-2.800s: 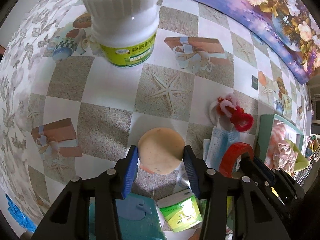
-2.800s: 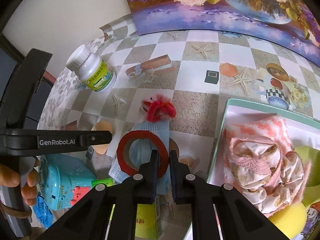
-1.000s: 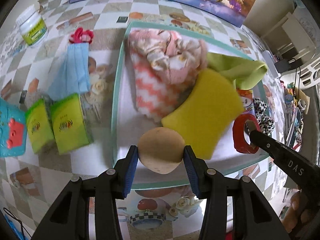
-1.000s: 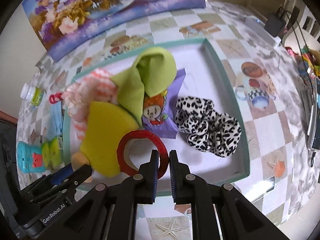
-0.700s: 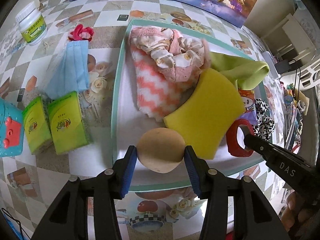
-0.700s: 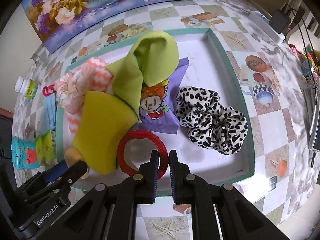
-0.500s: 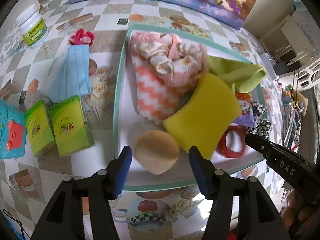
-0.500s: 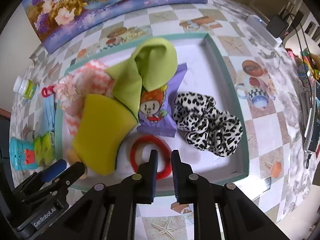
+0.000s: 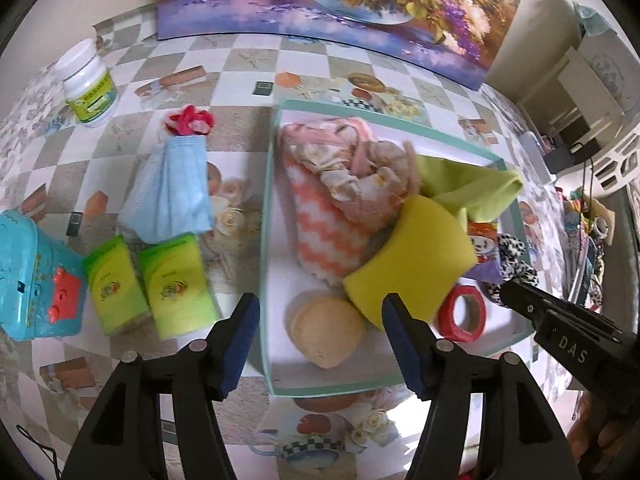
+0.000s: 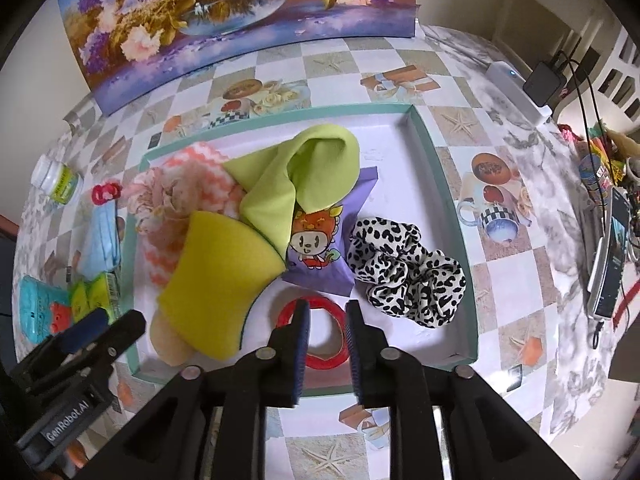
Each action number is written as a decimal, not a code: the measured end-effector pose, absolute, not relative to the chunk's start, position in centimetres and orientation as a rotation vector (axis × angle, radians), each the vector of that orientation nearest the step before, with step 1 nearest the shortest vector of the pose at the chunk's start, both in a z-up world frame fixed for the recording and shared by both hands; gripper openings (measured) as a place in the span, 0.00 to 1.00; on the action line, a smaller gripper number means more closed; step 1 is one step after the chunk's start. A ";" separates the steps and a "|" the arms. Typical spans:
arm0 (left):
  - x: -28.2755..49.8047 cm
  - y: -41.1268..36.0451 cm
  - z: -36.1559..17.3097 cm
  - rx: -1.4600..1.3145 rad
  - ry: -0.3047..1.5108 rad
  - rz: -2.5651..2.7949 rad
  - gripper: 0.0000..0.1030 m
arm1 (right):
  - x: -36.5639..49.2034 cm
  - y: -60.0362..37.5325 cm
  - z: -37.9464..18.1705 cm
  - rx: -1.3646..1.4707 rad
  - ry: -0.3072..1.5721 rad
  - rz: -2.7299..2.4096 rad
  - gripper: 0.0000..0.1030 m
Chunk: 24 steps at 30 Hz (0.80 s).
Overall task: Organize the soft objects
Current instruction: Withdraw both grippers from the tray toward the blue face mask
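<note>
Released: beige puff (image 9: pixel 326 331) and red tape (image 10: pixel 317 328); both hand-held grippers gape empty.

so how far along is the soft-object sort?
Done: the teal tray holds the green cloth, yellow sponge, leopard scrunchie, tan puff and red tape roll.

In hand: nothing. The left tongs and right tongs are both open.

Left: the blue face mask and the red hair tie lie on the tablecloth outside the tray.
</note>
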<state>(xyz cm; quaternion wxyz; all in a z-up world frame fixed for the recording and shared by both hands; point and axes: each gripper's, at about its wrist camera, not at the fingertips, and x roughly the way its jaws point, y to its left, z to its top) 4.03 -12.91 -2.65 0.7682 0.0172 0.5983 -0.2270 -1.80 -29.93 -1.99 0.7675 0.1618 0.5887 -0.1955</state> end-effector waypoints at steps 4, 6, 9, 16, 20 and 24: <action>4.2 -12.5 -2.5 0.062 1.263 -0.450 0.84 | -1.7 -29.9 -1.6 0.331 1.268 -0.437 0.63; 4.3 -12.4 -2.5 0.078 1.245 -0.430 0.84 | -1.6 -29.9 -1.7 0.322 1.271 -0.449 0.71; 4.6 -12.0 -2.6 0.084 1.240 -0.409 0.86 | -1.6 -29.8 -1.8 0.302 1.278 -0.470 0.81; 4.9 -11.7 -2.6 0.084 1.220 -0.387 0.94 | -1.5 -29.8 -1.5 0.300 1.268 -0.477 0.97; 4.9 -11.6 -2.5 0.083 1.216 -0.379 0.95 | -1.6 -30.0 -1.3 0.307 1.264 -0.489 0.99; 5.0 -11.5 -2.4 0.084 1.207 -0.372 0.95 | -1.7 -29.9 -0.8 0.303 1.249 -0.499 0.99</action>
